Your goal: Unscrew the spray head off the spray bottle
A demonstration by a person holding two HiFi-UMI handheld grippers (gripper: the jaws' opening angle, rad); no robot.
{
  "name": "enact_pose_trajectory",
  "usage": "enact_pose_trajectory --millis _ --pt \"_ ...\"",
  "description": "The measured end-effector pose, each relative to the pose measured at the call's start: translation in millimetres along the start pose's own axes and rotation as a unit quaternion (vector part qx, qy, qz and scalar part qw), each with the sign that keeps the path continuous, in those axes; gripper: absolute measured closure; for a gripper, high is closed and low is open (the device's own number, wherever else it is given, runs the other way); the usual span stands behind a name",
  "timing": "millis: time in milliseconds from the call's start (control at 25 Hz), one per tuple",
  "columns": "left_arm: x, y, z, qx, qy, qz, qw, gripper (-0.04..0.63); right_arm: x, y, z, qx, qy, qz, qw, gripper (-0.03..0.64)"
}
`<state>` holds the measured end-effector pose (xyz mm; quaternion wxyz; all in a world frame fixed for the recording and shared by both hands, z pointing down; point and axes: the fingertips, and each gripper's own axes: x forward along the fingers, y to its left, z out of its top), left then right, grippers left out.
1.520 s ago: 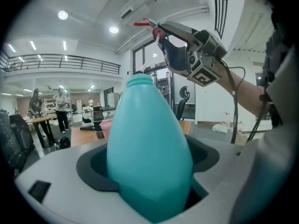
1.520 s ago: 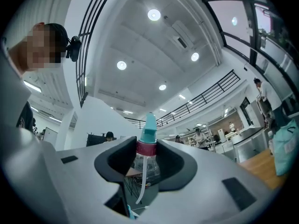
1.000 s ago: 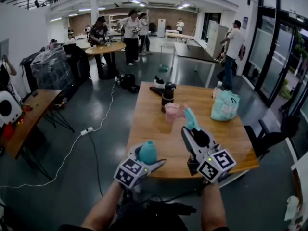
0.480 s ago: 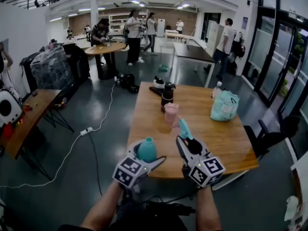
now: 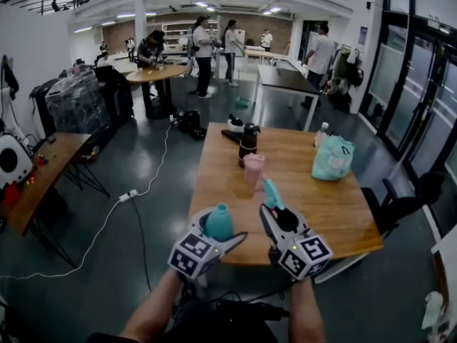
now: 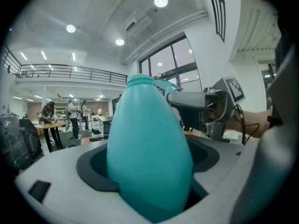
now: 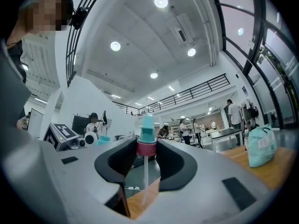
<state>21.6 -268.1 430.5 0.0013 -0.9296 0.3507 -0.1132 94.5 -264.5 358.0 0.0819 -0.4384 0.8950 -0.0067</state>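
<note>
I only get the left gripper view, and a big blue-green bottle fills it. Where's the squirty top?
Observer: The right gripper has it: its jaws are clamped on the pink collar of the teal plastic spray head.
Operator: Is the straw on it?
Observer: Yes, a thin clear tube hangs free below the collar.
Operator: Is it near my bottle?
Observer: In the head view it is held apart from the egg-shaped teal plastic bottle, to its right, above the wooden table.

spray bottle [image 5: 218,224] left, spray head [image 5: 271,192] right, apart
</note>
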Motion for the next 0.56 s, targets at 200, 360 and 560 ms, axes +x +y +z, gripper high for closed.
enact_pose_trajectory --millis 200,360,560 --pt "0.0 -0.4 -0.6 0.001 0.001 -0.001 1.0000 0.163 0.0 2.1 0.4 0.000 0.000 0.001 1.000 0.480" --pt "0.8 -1.3 -1.8 0.001 0.002 -0.002 1.0000 0.163 -0.1 2.5 0.6 -0.004 0.002 0.001 1.000 0.480" --pt "1.1 -1.6 -4.3 0.000 0.003 -0.003 1.0000 0.163 0.0 2.7 0.4 -0.005 0.000 0.001 1.000 0.481"
